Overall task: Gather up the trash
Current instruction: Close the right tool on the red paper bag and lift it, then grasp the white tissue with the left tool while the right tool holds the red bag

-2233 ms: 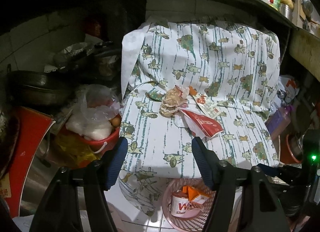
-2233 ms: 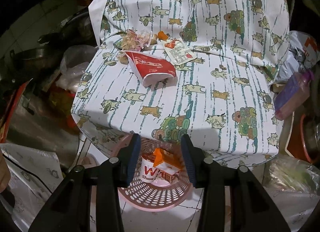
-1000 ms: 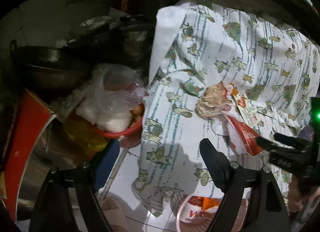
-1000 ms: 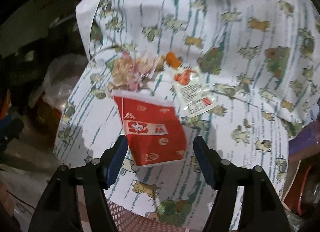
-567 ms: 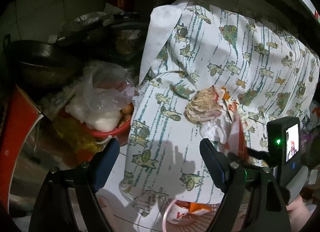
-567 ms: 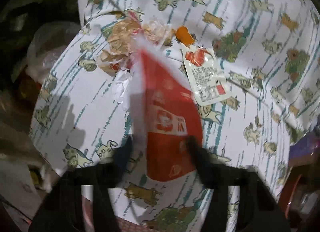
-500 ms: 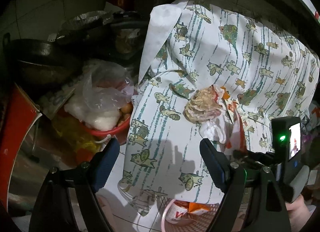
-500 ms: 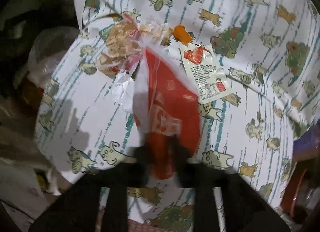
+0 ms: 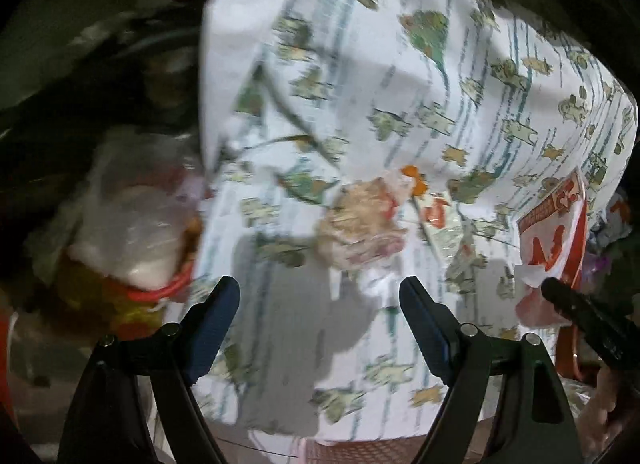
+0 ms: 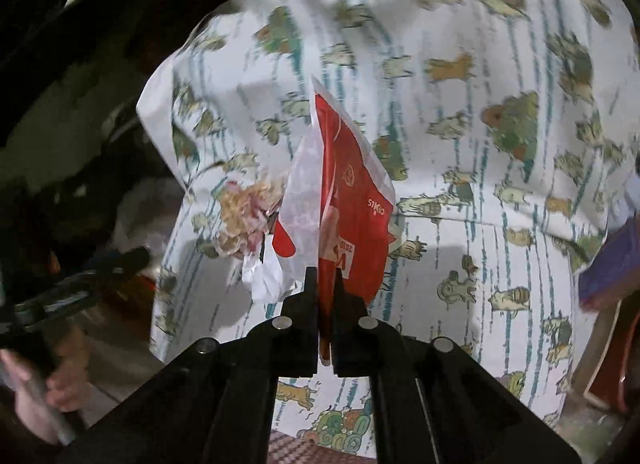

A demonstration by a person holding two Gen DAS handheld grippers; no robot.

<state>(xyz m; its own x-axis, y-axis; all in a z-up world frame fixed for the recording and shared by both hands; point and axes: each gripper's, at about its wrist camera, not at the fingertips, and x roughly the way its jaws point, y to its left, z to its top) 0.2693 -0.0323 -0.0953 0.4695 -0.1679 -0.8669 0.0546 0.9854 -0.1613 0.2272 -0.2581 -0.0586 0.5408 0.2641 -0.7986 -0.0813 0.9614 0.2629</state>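
Observation:
My right gripper (image 10: 323, 284) is shut on a red and white paper bag (image 10: 352, 199), which stands up off the patterned cloth (image 10: 460, 167). From the left wrist view the same red bag (image 9: 554, 236) hangs at the far right, pinched by the right gripper's dark tip (image 9: 560, 296). My left gripper (image 9: 320, 300) is open over the cloth (image 9: 360, 83) with nothing between its fingers. A crumpled wad of wrapper (image 9: 360, 223) lies just beyond it, with a flat sauce packet (image 9: 442, 223) to its right. That crumpled wad (image 10: 244, 219) shows left of the bag in the right wrist view.
A red bowl holding clear plastic bags (image 9: 132, 223) sits left of the cloth. A pink mesh basket (image 9: 360, 450) is on the floor below the cloth's front edge. A purple box (image 10: 612, 268) lies at the right. A hand (image 10: 44, 404) holds the left gripper's handle.
My right gripper closed on the red bag and lifted it off the cloth, standing it on edge. My left gripper swung right toward the crumpled wad, still open.

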